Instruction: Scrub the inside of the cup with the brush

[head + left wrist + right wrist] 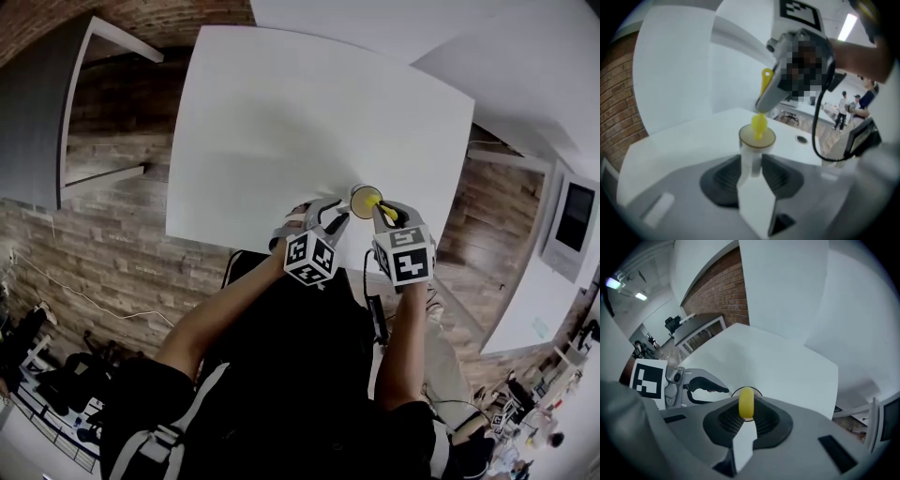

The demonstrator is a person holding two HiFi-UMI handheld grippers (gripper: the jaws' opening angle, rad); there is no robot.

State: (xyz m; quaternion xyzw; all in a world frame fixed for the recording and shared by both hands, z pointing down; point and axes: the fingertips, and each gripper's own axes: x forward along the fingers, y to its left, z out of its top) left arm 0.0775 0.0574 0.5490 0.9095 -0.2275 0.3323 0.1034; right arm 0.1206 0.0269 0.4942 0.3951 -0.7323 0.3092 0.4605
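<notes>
a white table [281, 112] fills the space in front of you, with a brick wall [717, 282] behind it, and the cup [749, 154] stands upright near the table's near edge, close to your body. your right claw [382, 212] is clamped on the handle of the yellow brush [759, 123]. the brush's rounded head sits right at the cup's mouth, its lowest part just dipping past the rim rather than deep inside. your left claw [336, 219] has its jaws spread wide with the cup's body standing between them. the pads look just off the wall, so the cup seems to rest on the table on its own, not pinched. as for progress, nothing in view tells how much scrubbing is done. the inside of the cup can't be seen well enough to judge it clean. with the brush at the rim and the cup unclamped, i'd guess you are at one end of the scrubbing, either about to go in or coming out. your left claw slopes moderately down at the cup from the near side, while your right claw points steeply down over it.
</notes>
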